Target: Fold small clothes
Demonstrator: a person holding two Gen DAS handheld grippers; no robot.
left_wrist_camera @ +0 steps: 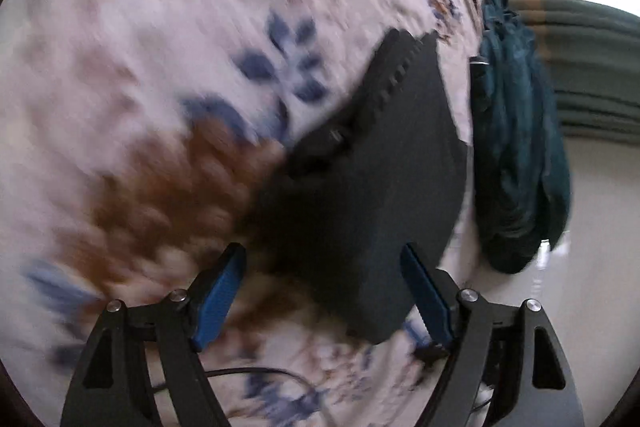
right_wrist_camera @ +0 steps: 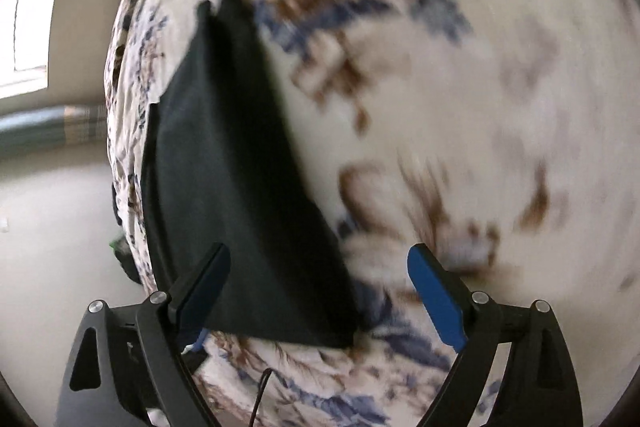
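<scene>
While both frames are smeared by motion blur, you can see your left gripper [left_wrist_camera: 324,291] spread wide with nothing between its 2 blue pads, and your right gripper [right_wrist_camera: 320,291] gaping the same way. The black garment [left_wrist_camera: 368,187] lies flat, folded, on the floral bedspread [left_wrist_camera: 140,67], its near edge reaching in between each pair of fingers, though contact cannot be judged. Beyond it, at the bed's edge, a dark teal garment [left_wrist_camera: 516,147] hangs bunched, with pale floor [left_wrist_camera: 600,267] beside it.
</scene>
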